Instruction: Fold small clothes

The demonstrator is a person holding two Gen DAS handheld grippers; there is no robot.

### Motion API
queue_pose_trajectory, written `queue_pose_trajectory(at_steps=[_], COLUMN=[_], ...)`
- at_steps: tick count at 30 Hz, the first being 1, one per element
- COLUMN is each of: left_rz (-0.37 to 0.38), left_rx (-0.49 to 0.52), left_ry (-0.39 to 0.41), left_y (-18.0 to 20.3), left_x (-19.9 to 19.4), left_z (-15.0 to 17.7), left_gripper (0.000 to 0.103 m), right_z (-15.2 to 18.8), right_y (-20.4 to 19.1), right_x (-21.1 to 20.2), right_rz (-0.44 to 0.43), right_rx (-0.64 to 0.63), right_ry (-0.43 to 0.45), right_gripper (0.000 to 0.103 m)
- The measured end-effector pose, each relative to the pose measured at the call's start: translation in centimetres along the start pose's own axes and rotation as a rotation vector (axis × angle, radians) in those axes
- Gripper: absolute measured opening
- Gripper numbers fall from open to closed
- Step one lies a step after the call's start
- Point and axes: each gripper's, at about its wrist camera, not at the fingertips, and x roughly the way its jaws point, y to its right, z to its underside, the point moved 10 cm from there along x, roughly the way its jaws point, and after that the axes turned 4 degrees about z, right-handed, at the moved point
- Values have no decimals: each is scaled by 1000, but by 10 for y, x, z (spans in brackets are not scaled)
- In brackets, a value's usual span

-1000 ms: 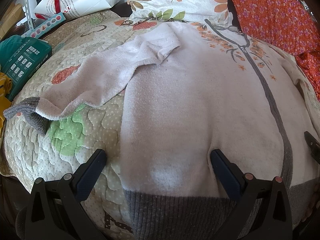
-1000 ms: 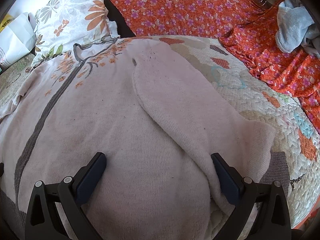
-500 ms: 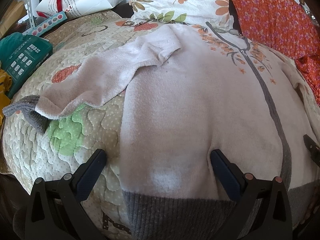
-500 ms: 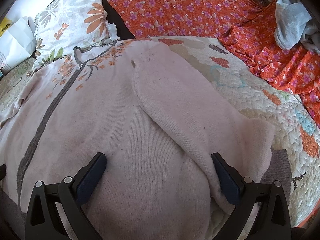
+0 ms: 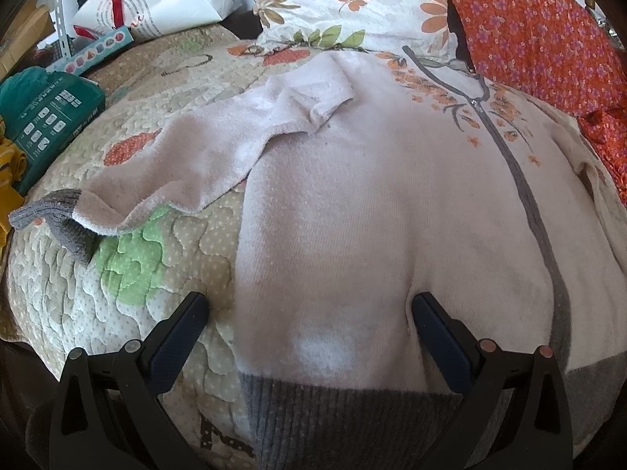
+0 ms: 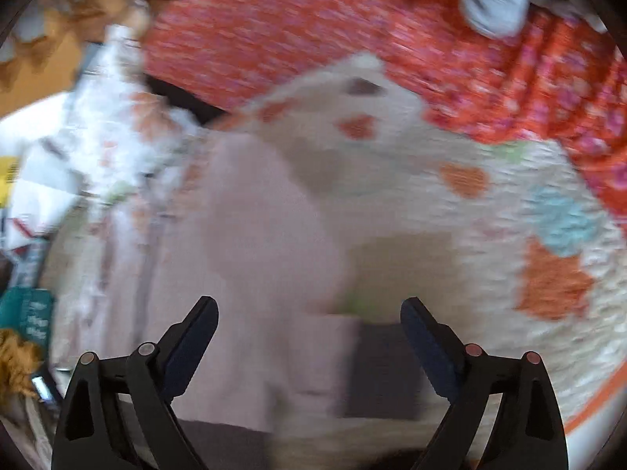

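The left claw (image 5: 309, 309) stands wide and holds nothing, its left finger over the quilt (image 5: 129, 293) and its right finger on the body of the pale pink zip cardigan (image 5: 372, 203), just above the grey ribbed hem (image 5: 345, 411). The quilt, cream with green and orange patches, covers a bed. The cardigan lies flat on it, front up, a grey zip strip (image 5: 525, 188) running away to the far right with orange flowers embroidered beside it. Its sleeve (image 5: 188, 172) stretches out to the left across the quilt and ends in a grey cuff (image 5: 55, 215). Farther left a teal box (image 5: 51, 117) rests at the bed's edge. Beyond the collar lies a floral pillow (image 5: 352, 0), with a white paper bag (image 5: 156, 4) at far left and orange flowered fabric (image 5: 540, 35) at far right.

The right wrist view is heavily blurred. The right claw (image 6: 309, 309) is also wide and empty, above pink knit and a grey cuff (image 6: 384, 368), with the quilt spreading to the right.
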Motion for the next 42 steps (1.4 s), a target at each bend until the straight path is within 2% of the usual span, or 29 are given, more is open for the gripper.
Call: queue_pose_trajectory(at_steps=[1, 3, 6, 10, 12, 13, 14, 15, 16, 17, 19, 21, 23, 26, 28, 30, 31, 33, 35, 37, 42], left_rz=[20, 82, 104, 121, 130, 129, 138, 134, 120, 116, 110, 99, 83, 65, 52, 45, 48, 46, 36, 29, 117], left_rx=[-8, -23, 1, 56, 74, 76, 66, 61, 60, 48, 31, 5, -21, -81, -128, -196, -234, -297, -352, -406, -560], left_ry=[2, 44, 114, 156, 159, 169, 164, 169, 191, 202, 208, 220, 241, 266, 263, 234, 213, 182, 161, 129, 51], left_y=[0, 5, 12, 26, 30, 31, 30, 29, 29, 27, 22, 12, -2, -36, -59, -89, -105, -132, -158, -183, -216], left_x=[-3, -17, -43, -70, -78, -82, -85, -89, -93, -98, -103, -110, -118, -127, -127, -120, -115, -105, -94, -79, -37], left_z=[-1, -6, -14, -16, -15, -15, -15, -16, -18, -20, -24, -31, -41, -59, -67, -74, -76, -75, -73, -68, -58], left_gripper=[103, 103, 103, 103, 103, 103, 103, 103, 103, 103, 103, 103, 103, 103, 103, 103, 103, 103, 103, 103, 103], right_z=[1, 6, 12, 36, 50, 53, 52, 49, 46, 38, 11, -16, -56, -109, -133, -145, -145, -143, -132, -117, -71], right_y=[8, 10, 22, 37, 31, 28, 25, 14, 7, 5, 8, 23, 50, 96, 128, 150, 156, 145, 122, 93, 14], right_x=[7, 18, 30, 55, 63, 62, 60, 55, 48, 41, 25, 15, 3, -8, -14, -12, -10, -11, -16, -21, -13], right_rz=[29, 49, 73, 79, 75, 111, 116, 49, 0, -8, 45, 100, 196, 406, 544, 616, 619, 578, 543, 477, 312], right_rx=[-41, -99, -110, -116, -131, -159, -176, -169, -146, -144, -168, -144, -101, -73, -58, -19, 7, 14, -9, -42, -130], right_ry=[-67, -131, -153, -225, -269, -251, -238, -219, -205, -171, -77, -27, 25, 91, 118, 99, 76, 93, 122, 140, 87], right_gripper=[89, 89, 89, 87, 76, 69, 44, 22, 8, 8, 8, 8, 8, 8, 8, 10, 14, 29, 60, 66, 66])
